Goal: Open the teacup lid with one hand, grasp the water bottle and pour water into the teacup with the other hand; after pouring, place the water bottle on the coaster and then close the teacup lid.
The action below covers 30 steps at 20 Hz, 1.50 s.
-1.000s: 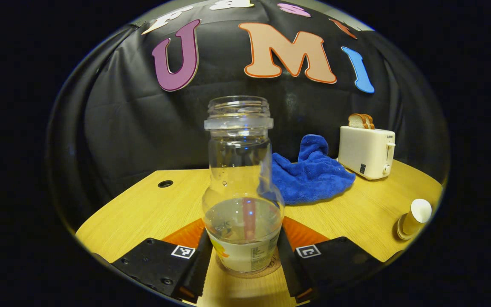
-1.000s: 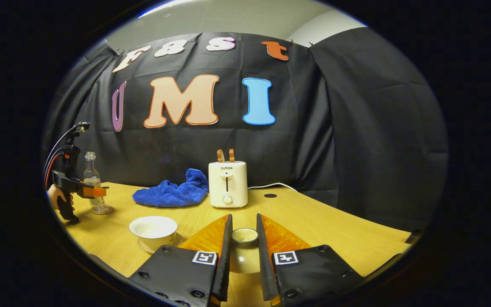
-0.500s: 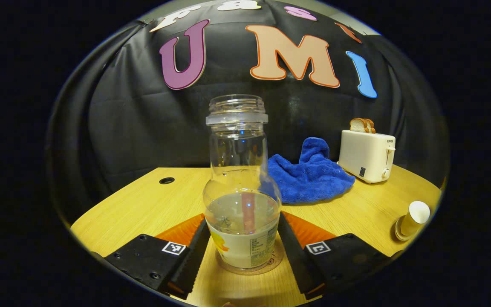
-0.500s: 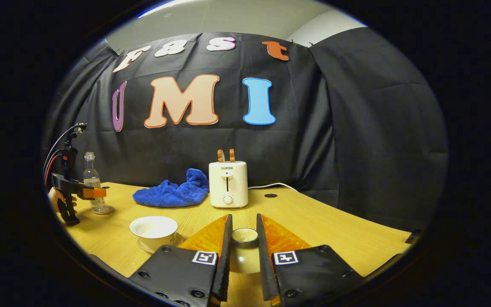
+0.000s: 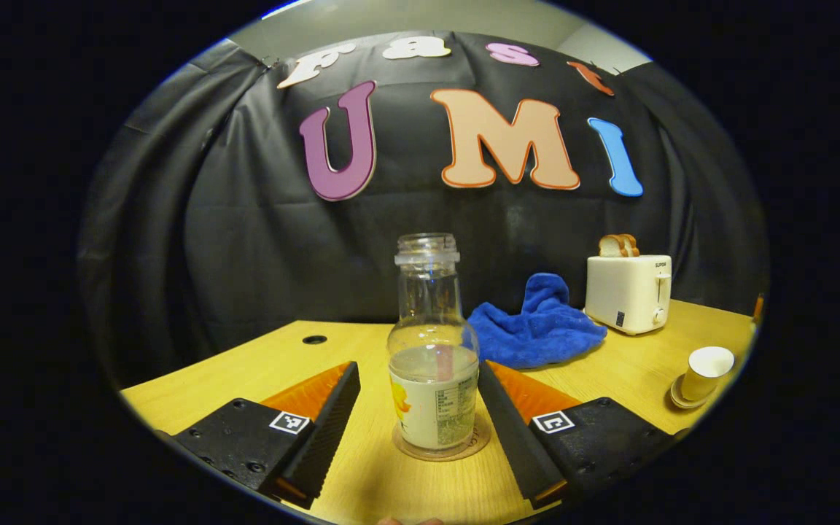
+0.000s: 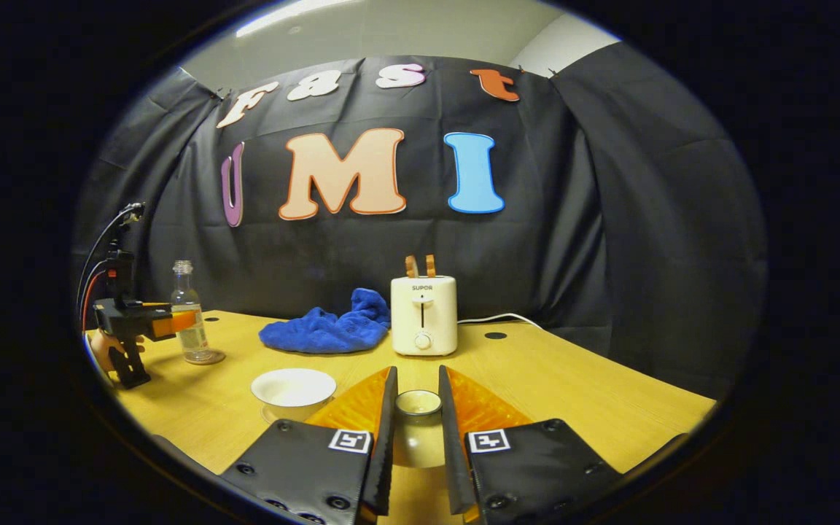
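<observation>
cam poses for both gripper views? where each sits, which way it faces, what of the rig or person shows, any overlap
Left gripper view: rides the left gripper, low over the table, facing the water bottle on its coaster between open fingers.
Right gripper view: rides the right gripper, facing the toaster; fingers shut on the teacup lid; left gripper and a hand at far left.
Shared: bottle, blue towel, toaster, teacup.

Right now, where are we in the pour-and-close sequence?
Done: the water bottle stands upright on the coaster, and the left gripper is open with both fingers clear of it. In hand: the right gripper is shut on the teacup lid. Left: the teacup sits uncovered on its saucer, so the lid must go back on.
</observation>
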Each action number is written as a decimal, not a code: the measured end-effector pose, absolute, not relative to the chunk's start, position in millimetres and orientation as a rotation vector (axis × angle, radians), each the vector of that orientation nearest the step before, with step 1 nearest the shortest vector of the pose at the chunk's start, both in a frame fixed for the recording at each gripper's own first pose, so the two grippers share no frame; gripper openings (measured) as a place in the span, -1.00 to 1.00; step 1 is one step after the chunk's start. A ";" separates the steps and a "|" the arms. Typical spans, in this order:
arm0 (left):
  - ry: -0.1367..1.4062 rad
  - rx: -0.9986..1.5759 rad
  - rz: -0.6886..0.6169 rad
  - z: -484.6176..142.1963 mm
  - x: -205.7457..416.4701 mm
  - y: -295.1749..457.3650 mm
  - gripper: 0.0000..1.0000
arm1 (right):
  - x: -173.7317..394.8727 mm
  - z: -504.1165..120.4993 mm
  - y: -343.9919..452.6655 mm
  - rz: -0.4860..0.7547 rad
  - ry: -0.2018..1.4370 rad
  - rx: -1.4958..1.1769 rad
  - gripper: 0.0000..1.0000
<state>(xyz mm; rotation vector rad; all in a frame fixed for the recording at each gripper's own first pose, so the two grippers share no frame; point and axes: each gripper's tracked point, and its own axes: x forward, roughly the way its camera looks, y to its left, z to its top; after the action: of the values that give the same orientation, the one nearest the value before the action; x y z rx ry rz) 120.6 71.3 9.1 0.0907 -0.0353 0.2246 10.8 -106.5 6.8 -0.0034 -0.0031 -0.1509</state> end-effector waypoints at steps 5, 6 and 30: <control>-0.041 0.044 0.264 8.5 93.9 77.0 0.89 | 30.2 3.2 -64.2 0.011 0.009 0.003 -0.31; -0.042 0.027 0.276 9.4 89.2 77.4 0.90 | 35.4 3.3 -54.7 0.046 0.011 0.004 -0.36; -0.040 0.036 0.281 7.4 64.1 72.2 0.90 | 99.9 -27.8 25.2 0.323 0.186 -0.028 -0.26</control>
<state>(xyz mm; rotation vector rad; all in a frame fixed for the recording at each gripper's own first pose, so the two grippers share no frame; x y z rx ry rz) 64.1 72.2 7.4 0.0356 -0.0404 0.2811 99.9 25.2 -27.8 -0.0276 0.1862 0.3226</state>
